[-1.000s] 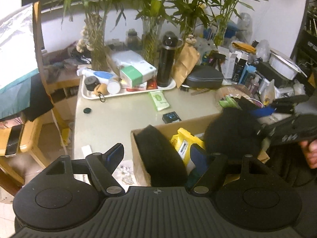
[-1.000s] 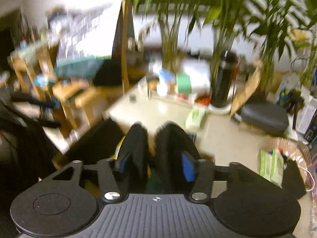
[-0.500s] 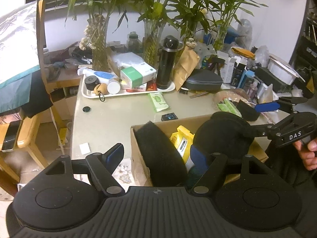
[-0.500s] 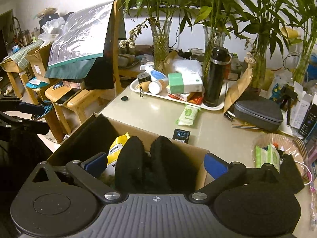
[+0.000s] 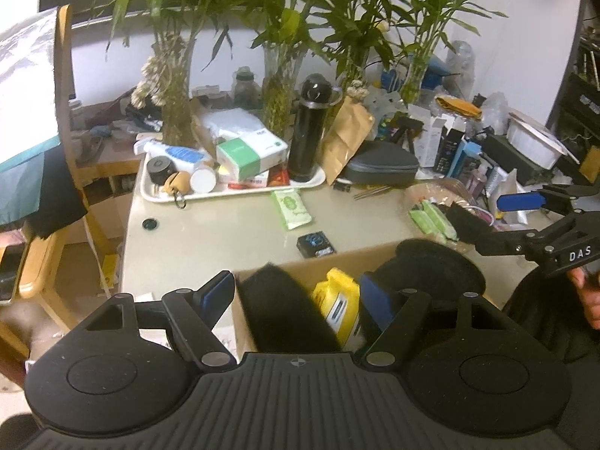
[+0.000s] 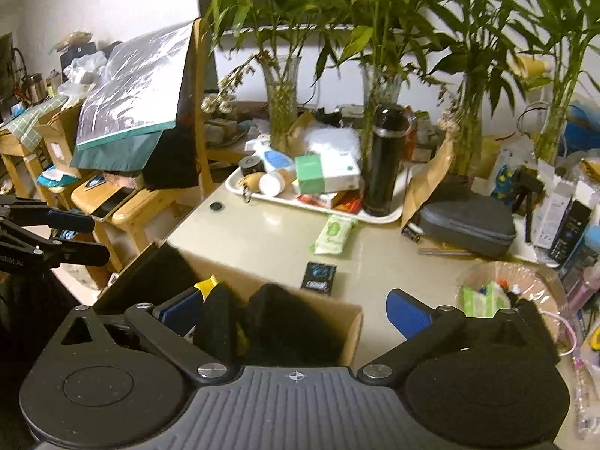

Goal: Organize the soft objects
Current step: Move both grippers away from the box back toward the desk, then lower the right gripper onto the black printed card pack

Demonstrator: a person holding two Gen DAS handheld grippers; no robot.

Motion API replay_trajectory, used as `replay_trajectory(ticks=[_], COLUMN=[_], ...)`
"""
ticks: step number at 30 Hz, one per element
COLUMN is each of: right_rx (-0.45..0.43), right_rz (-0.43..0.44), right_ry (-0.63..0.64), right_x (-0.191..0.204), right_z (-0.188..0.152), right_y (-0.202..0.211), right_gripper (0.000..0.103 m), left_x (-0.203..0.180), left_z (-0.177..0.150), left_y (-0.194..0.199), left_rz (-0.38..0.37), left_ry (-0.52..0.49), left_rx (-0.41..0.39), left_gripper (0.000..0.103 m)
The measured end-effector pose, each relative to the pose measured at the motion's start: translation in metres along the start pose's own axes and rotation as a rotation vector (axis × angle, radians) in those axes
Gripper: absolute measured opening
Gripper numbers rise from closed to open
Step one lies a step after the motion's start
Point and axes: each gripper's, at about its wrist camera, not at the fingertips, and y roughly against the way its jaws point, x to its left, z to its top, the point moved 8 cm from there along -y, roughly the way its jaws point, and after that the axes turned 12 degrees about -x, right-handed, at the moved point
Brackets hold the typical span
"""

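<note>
A cardboard box [image 5: 300, 268] [image 6: 348, 322] stands at the near edge of the beige table. Two black fuzzy soft items stand in it: one at the left [image 5: 285, 315] and one at the right [image 5: 435, 266] [image 6: 285, 318]. A yellow packet [image 5: 337, 307] sits between them. My left gripper [image 5: 296, 300] is open and empty just above the box. My right gripper [image 6: 292, 315] is open and empty above the box; it also shows in the left wrist view [image 5: 498, 221] at the right, apart from the box.
A white tray [image 5: 232, 191] with a black flask [image 5: 309, 131], boxes and bottles stands behind. Green wipes [image 5: 292, 208], a small black packet [image 5: 315, 245], a grey case [image 5: 382, 165], plant vases and a basket [image 6: 506, 288] crowd the table. Wooden chairs [image 6: 123, 202] stand left.
My right gripper opened, let go of the black soft item in the box, and drew back to the right and up. My left gripper stayed open and hardly moved.
</note>
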Motion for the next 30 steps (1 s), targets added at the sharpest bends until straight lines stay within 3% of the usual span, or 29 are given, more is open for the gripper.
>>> replay_trajectory(ticks=[13,30], right_rx=[-0.031,-0.038], right_rz=[-0.036,-0.047], right_ry=[-0.041,-0.094], right_x=[-0.027,-0.053], right_z=[0.004,-0.003], right_y=[-0.006,-0.036], right_gripper=[0.103,0.103], left_x=[-0.001,0.02], left_z=[0.009,0.013], left_y=[-0.012,-0.044], left_rz=[-0.006,-0.005], left_ry=[-0.07,-0.073], left_rx=[-0.044,-0.046], left_gripper=[0.073,0.073])
